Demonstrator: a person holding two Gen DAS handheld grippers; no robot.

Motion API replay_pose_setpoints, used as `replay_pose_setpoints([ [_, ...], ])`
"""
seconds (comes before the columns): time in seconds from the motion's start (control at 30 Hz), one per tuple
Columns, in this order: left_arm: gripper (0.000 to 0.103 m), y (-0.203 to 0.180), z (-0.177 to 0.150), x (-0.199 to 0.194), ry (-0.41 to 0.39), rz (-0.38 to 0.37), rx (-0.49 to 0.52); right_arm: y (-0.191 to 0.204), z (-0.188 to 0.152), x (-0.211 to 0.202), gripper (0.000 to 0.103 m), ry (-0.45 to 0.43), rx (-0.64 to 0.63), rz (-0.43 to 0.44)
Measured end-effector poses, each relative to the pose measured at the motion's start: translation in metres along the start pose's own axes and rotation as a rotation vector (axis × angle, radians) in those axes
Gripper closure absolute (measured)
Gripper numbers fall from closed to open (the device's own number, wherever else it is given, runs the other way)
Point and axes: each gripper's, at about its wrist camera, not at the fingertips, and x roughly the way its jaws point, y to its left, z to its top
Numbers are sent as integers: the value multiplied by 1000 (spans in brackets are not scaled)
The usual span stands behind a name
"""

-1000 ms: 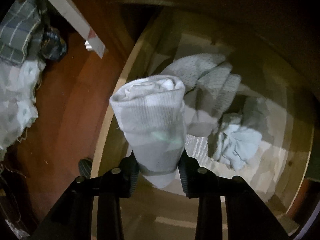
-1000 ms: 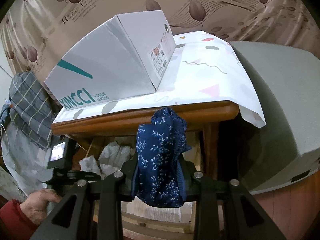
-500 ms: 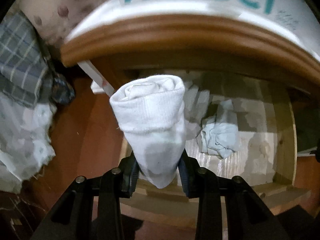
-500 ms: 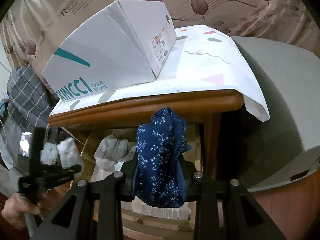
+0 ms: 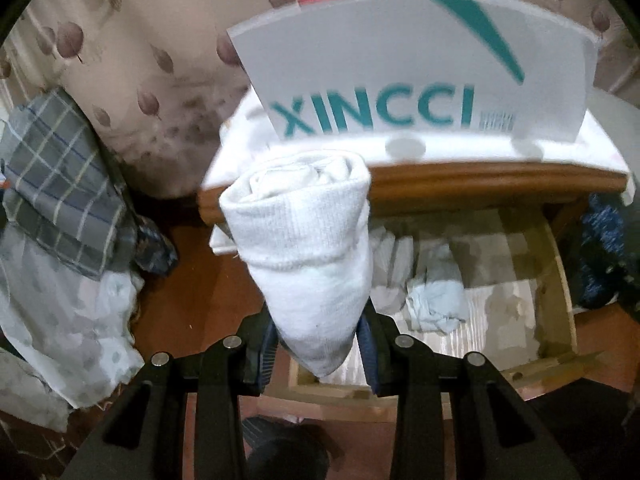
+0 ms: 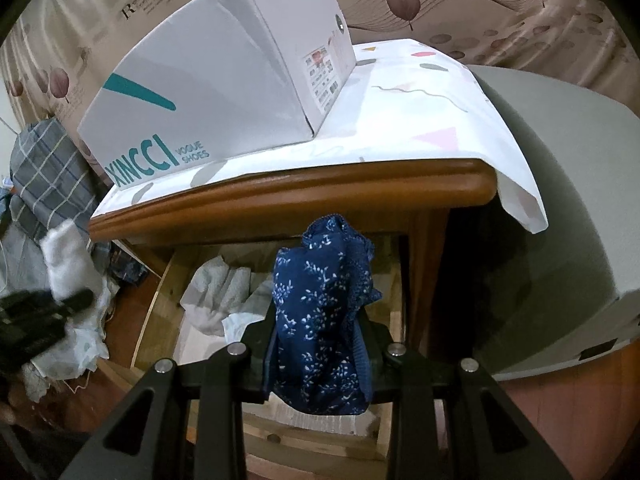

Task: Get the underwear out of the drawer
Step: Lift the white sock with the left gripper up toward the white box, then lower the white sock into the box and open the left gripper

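While clamped, white roll point(image 5: 308, 248), navy floral bundle point(image 6: 320, 320)

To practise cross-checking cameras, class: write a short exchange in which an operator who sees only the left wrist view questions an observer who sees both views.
Operator: My left gripper grips a rolled white garment. What is the right gripper doing?
Observer: It is shut on navy floral underwear, with the open drawer beyond it.
Operator: What is printed beside XINCCI on the shoe box? It is blurred here.
Observer: VOGUE SHOES, in small teal letters.
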Motion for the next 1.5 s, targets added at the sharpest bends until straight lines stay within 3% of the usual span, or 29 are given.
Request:
replay_pose_setpoints([
  [0.23, 71, 36, 38, -65, -148, -61, -76, 0, 1, 1, 72, 3, 1, 2],
  [0.37, 71, 61, 72, -93, -203, -137, -138, -1, 1, -1, 72, 0, 7, 5],
  [0.5, 71, 74, 106, -105, -237, -154, -164, -1, 1, -1, 72, -1, 8, 5],
  [0.67, 71, 74, 153, -95, -202, -218, -157, -1, 1, -1, 72, -2, 10, 7],
  [0.83, 71, 57, 185, -77, -203, -228, -144, -1, 2, -3, 72, -8, 10, 6],
  [0.9, 71, 50, 201, -60, -171, -274, -126, -1, 2, -2, 72, -5, 15, 10],
  [1.0, 71, 38, 216, -37, -112, -276, -125, -1, 3, -2, 72, -1, 14, 10],
  [1.4, 70, -21, 237, 20, -9, -346, -49, -1, 4, 0, 72, 10, 23, 28],
  [1.5, 70, -28, 236, 30, 29, -369, -72, -1, 4, 0, 72, 8, 22, 30],
])
